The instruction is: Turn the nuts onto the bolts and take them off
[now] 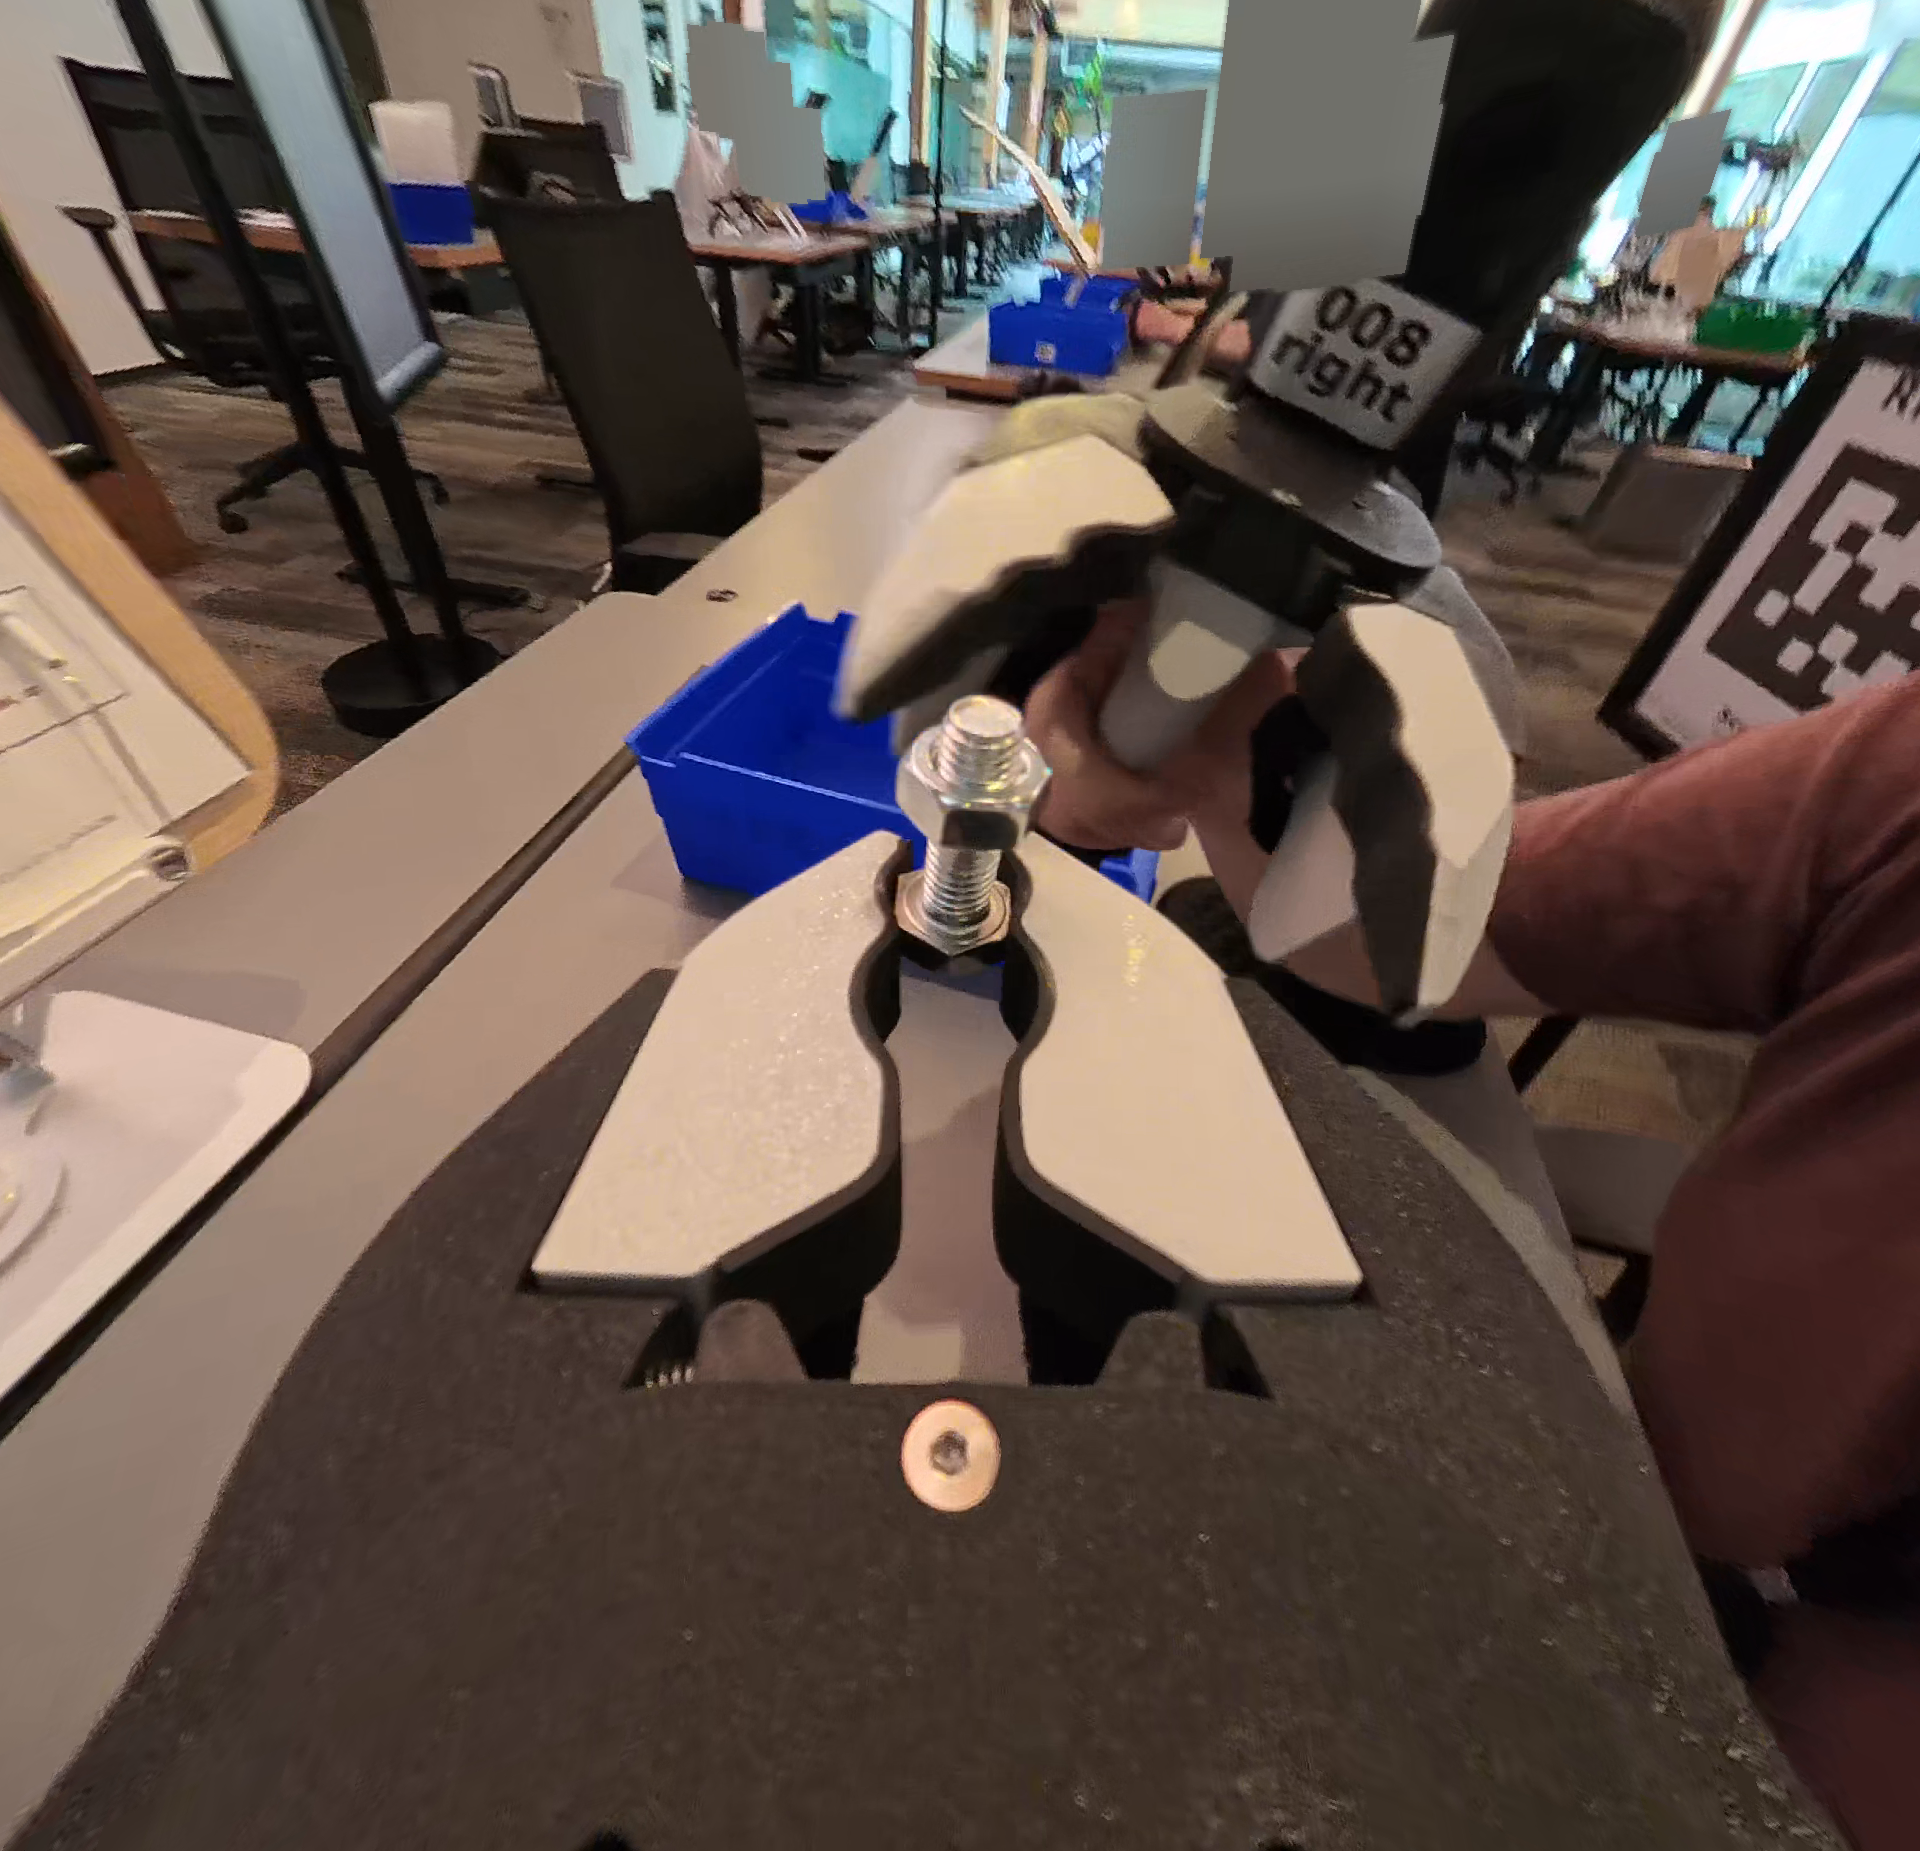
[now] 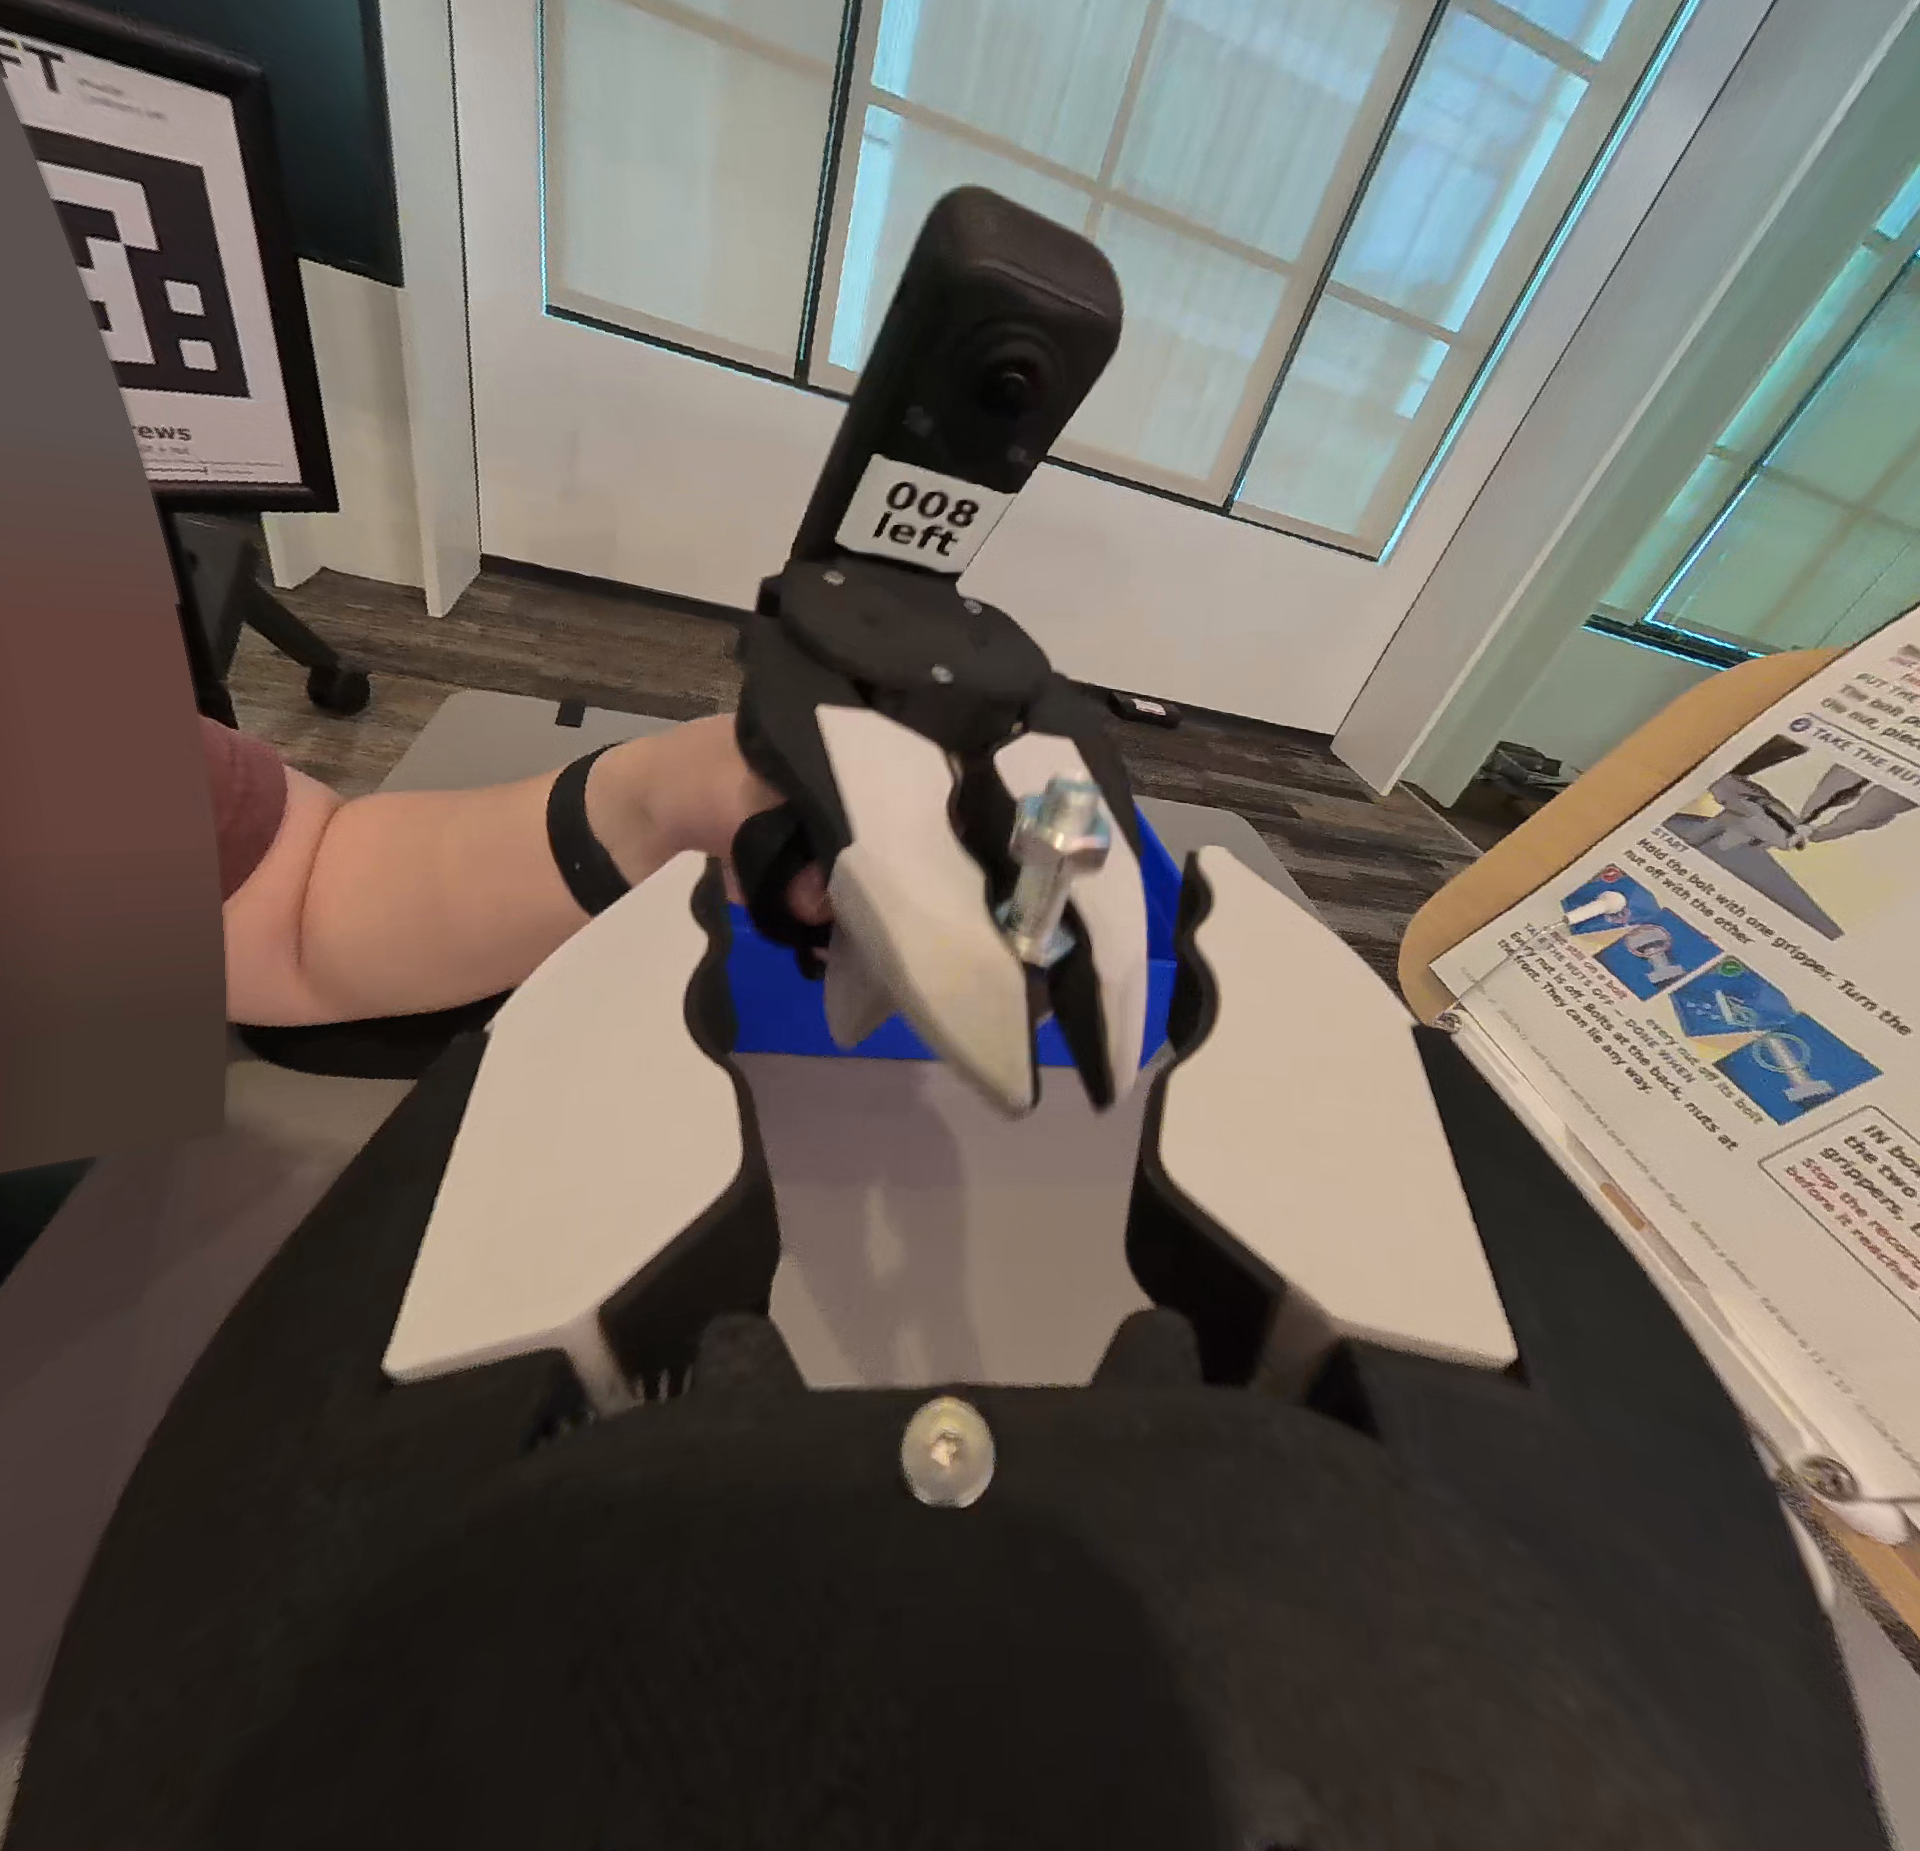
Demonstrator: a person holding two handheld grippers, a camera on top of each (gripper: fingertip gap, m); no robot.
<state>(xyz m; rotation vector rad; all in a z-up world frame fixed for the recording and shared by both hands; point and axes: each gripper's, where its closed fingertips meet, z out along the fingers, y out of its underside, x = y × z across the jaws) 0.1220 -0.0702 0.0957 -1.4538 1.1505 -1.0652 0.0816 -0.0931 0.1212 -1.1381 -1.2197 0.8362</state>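
My left gripper (image 1: 954, 902) is shut on the head end of a silver bolt (image 1: 961, 866), which stands upright between its fingertips. A silver hex nut (image 1: 971, 788) sits on the bolt's thread near the top end. My right gripper (image 1: 1132, 793) hangs open just above and to the right of the nut, apart from it, one finger on each side. In the right wrist view my right gripper (image 2: 940, 923) is wide open and empty. Beyond it the left gripper (image 2: 1055, 1089) holds the bolt (image 2: 1034, 913) with the nut (image 2: 1060, 835) on it.
A blue bin (image 1: 769, 773) stands on the grey table (image 1: 436, 845) right behind the bolt. It also shows in the right wrist view (image 2: 790, 1001). An instruction sheet on a wooden board (image 2: 1683, 1022) leans at the right there. A framed marker sign (image 1: 1808, 575) stands at the right. The tips of one gripper are about 4 cm away from the tips of the other.
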